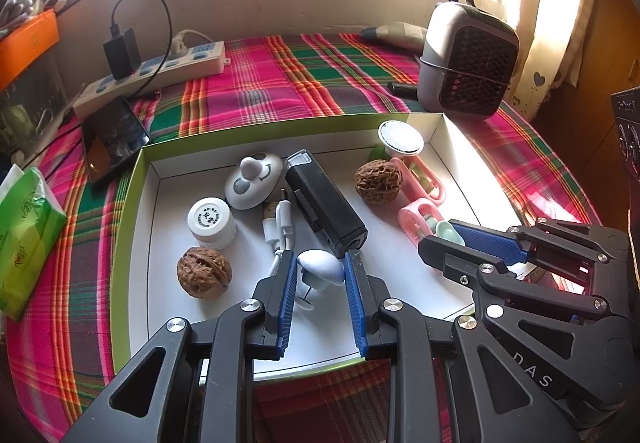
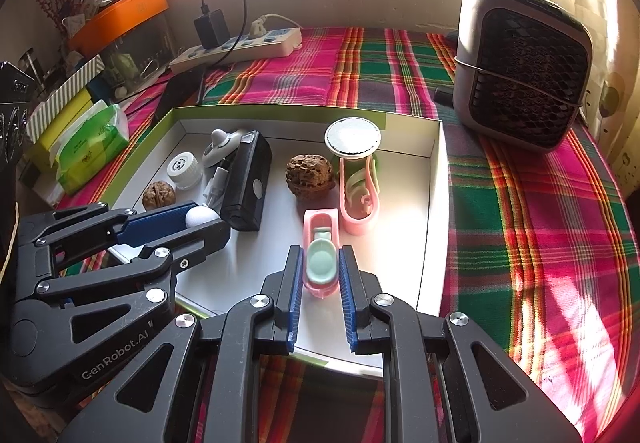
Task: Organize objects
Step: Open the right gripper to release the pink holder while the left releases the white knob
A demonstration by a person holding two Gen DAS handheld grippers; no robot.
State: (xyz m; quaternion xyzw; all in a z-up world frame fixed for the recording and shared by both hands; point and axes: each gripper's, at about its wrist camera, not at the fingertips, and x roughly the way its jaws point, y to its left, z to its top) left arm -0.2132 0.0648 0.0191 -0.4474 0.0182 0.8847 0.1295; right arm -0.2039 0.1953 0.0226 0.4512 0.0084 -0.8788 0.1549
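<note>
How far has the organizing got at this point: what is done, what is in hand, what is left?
Done: nothing visibly sorted; two walnuts, a white cap, a black device and a cable lie loose in the box. In hand: left gripper closed on a white egg-shaped piece; right gripper closed on a pink clip. Left: everything else.
</note>
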